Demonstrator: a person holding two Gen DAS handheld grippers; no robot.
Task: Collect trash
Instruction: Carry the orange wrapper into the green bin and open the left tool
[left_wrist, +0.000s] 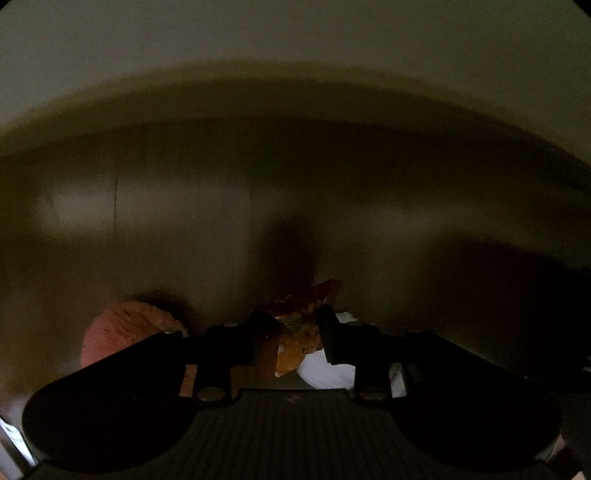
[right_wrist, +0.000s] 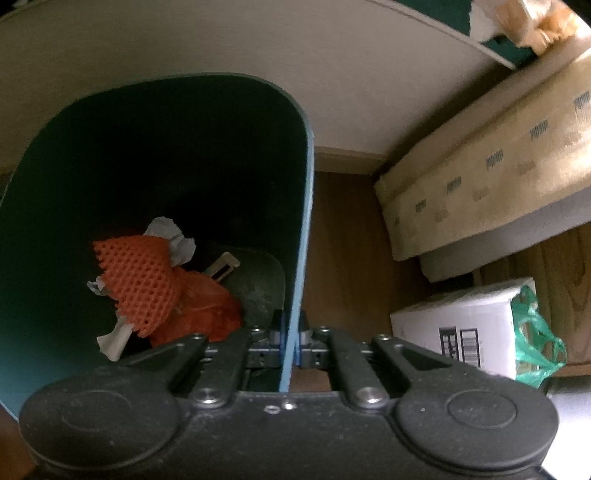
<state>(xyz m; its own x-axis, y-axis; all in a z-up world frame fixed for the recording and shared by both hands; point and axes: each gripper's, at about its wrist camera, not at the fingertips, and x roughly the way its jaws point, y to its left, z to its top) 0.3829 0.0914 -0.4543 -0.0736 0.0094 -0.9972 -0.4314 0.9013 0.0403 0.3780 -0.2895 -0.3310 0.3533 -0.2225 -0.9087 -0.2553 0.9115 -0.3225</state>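
Note:
In the dim, blurred left wrist view my left gripper (left_wrist: 293, 319) points down, its fingers pressing on a crumpled orange and red snack wrapper (left_wrist: 297, 341). Below it lie a white paper (left_wrist: 325, 369) and a pinkish rounded lump (left_wrist: 118, 332). In the right wrist view my right gripper (right_wrist: 291, 345) is shut on the blue-edged wall of a dark green bin (right_wrist: 304, 206). Inside the bin lie an orange foam net (right_wrist: 140, 284), white crumpled paper (right_wrist: 173, 240) and an orange plastic bag (right_wrist: 207, 314).
Right of the bin, on a wooden floor (right_wrist: 340, 258), stand a long cardboard box (right_wrist: 480, 177) and a white box (right_wrist: 458, 328) with a green plastic bag (right_wrist: 535, 347) beside it. More crumpled paper and tan plastic (right_wrist: 517, 18) lie at the top right.

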